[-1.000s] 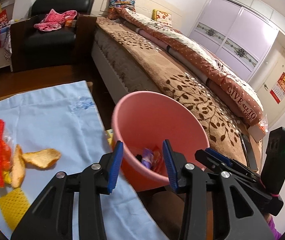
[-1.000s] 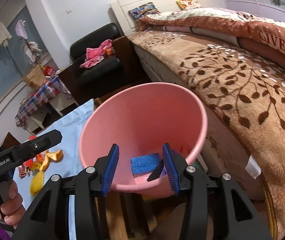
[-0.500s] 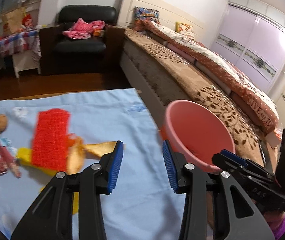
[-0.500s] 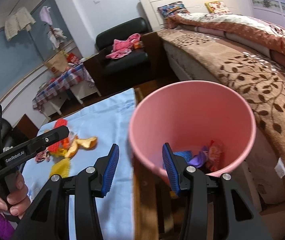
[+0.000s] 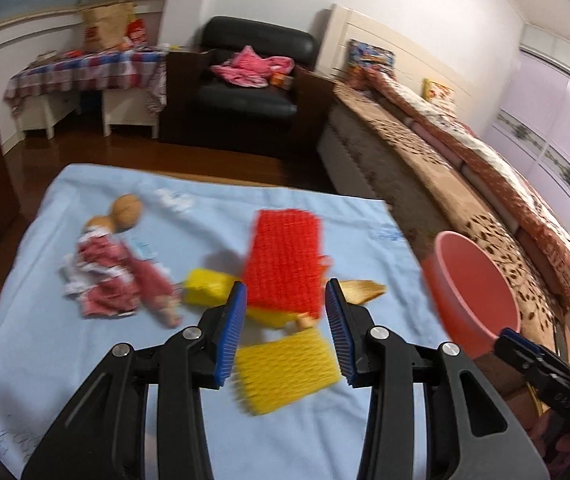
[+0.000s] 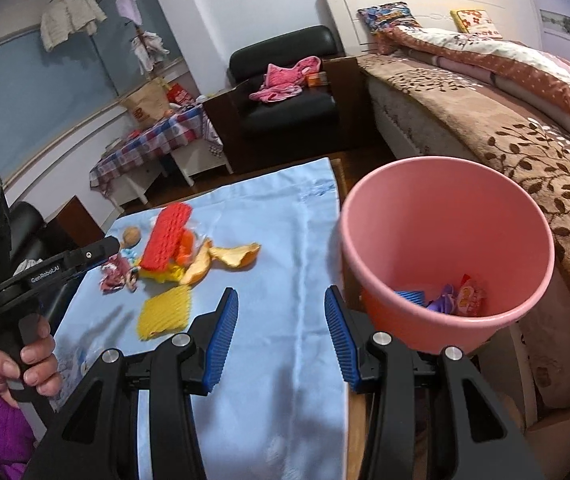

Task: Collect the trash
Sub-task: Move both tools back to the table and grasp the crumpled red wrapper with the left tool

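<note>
The desk [image 6: 285,264] carries a light blue cloth, with the pink bin [image 6: 449,256] at its right edge. The left gripper [image 5: 283,330], fingers apart and empty, hovers over the yellow foam net [image 5: 287,372]; the right gripper [image 6: 281,340] is likewise parted. Judged step: reaching for another piece. The net lies flat, its long axis across the fingers, so a descent and squeeze come next.

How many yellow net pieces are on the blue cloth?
2: one flat yellow foam net square lies nearest the left hand-held gripper; another yellow foam net piece sticks out from under the red foam net. More may hide beneath.
</note>
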